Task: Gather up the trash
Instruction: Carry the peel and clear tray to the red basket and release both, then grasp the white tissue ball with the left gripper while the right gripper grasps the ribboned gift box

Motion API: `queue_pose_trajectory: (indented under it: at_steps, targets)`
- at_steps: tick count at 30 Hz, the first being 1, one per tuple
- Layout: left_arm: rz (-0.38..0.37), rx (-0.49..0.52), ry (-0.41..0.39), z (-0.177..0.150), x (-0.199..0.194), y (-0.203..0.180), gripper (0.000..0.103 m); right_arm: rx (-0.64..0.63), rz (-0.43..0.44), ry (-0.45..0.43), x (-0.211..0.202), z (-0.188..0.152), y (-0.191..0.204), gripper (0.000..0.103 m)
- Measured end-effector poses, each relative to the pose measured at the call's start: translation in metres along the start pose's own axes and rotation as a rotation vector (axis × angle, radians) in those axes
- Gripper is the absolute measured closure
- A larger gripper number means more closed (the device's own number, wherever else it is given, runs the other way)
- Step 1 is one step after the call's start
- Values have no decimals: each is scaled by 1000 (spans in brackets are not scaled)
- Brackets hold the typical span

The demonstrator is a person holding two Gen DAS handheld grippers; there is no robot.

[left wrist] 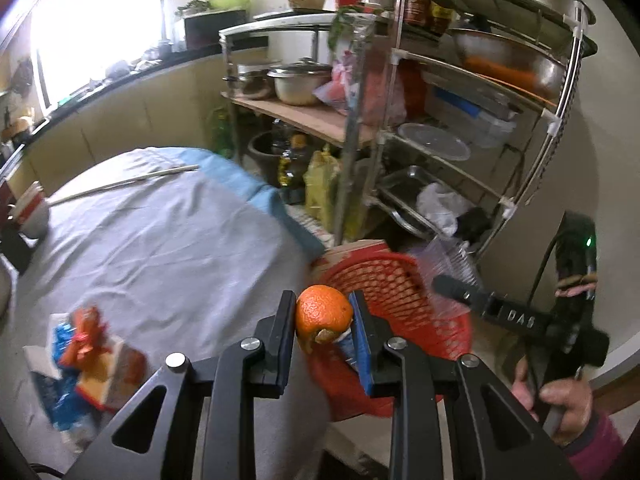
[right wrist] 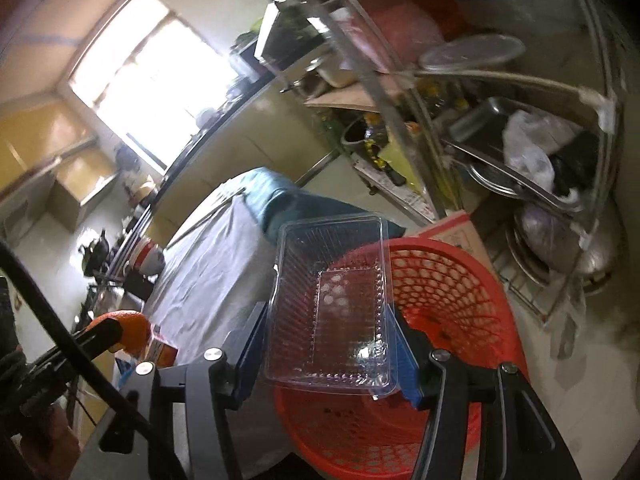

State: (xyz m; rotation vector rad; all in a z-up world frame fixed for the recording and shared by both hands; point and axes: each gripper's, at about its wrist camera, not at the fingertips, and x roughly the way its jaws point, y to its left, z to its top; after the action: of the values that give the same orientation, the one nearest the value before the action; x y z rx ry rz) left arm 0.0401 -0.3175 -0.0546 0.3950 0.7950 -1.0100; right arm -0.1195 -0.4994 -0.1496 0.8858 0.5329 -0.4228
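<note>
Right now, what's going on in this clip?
A person is clearing trash off a cloth-covered table into a red plastic mesh basket beside it. The left hand-held gripper is shut on a piece of orange peel near the table's edge. The right hand-held gripper holds a clear plastic clamshell tray above the basket's opening. Crumpled colourful wrappers remain on the table.

— Where's my basket (left wrist: 416, 292)?
— Beside the table (left wrist: 160, 240), on the floor before the rack (left wrist: 460, 128). I see wrappers (left wrist: 88, 360) on the table's near left, a cup (left wrist: 30, 210) far left.
</note>
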Motion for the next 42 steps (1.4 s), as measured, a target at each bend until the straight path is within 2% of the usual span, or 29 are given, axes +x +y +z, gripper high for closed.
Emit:
queue_pose_trajectory:
  at_steps: [8, 9, 11, 12, 20, 26, 33, 42]
  targets:
    - [-60, 36, 9, 15, 23, -35, 71, 105, 38, 11, -3, -1, -29, 41]
    - [-65, 41, 14, 16, 26, -38, 64, 110, 44, 14, -3, 0, -32, 41]
    - [-45, 51, 20, 16, 30, -41, 52, 122, 56, 27, -4, 1, -33, 39]
    - [-40, 52, 15, 15, 30, -41, 49, 125, 57, 29, -4, 1, -33, 35]
    - [7, 14, 7, 6, 17, -17, 47, 115, 77, 14, -9, 2, -23, 33]
    - [92, -12, -1, -19, -9, 15, 43, 50, 85, 23, -5, -1, 5, 33]
    - [242, -63, -37, -48, -53, 68, 37, -40, 98, 34, -3, -7, 45, 33]
    - [416, -271, -57, -91, -107, 161, 35, -114, 125, 81, 8, -18, 85, 33]
